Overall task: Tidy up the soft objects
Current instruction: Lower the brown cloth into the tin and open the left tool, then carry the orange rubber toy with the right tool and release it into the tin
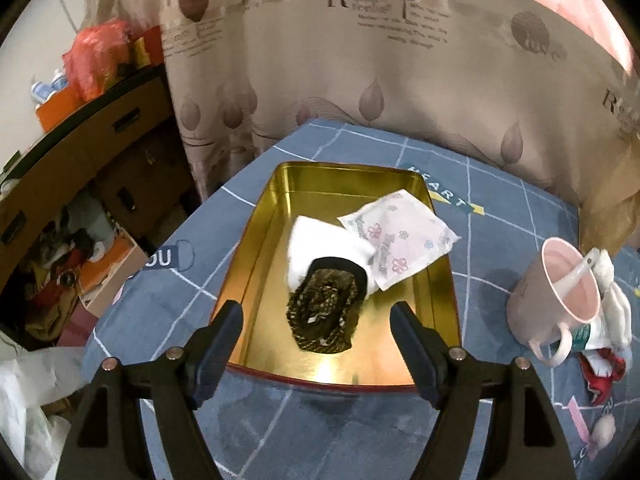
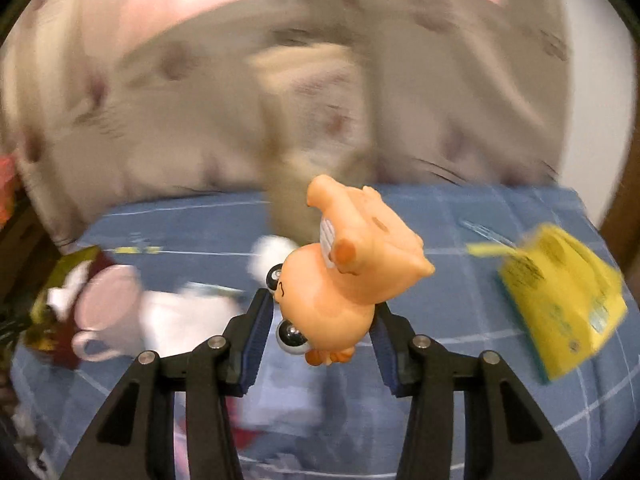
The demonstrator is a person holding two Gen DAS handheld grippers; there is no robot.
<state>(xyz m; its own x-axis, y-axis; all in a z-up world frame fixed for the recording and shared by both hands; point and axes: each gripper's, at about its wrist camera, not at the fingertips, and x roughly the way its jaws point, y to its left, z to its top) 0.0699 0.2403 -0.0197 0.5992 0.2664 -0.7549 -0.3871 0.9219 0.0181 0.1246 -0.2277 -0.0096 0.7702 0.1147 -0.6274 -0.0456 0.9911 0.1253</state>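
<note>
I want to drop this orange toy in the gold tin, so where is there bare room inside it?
The gold tin is bare along its left side and far end, and across the near floor in front of the dark woven piece. The middle and right are crowded: the white sock and flowered packet overlap there. The right gripper holds the orange toy.

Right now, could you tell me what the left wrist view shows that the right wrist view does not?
Only the left wrist view shows the gold tin's inside, holding a white sock, a floral packet and a dark knitted piece, with the left tool open above. Only the right wrist view shows the right tool shut on an orange squeeze toy, plus a yellow packet. Both show the pink mug and blue cloth.
</note>
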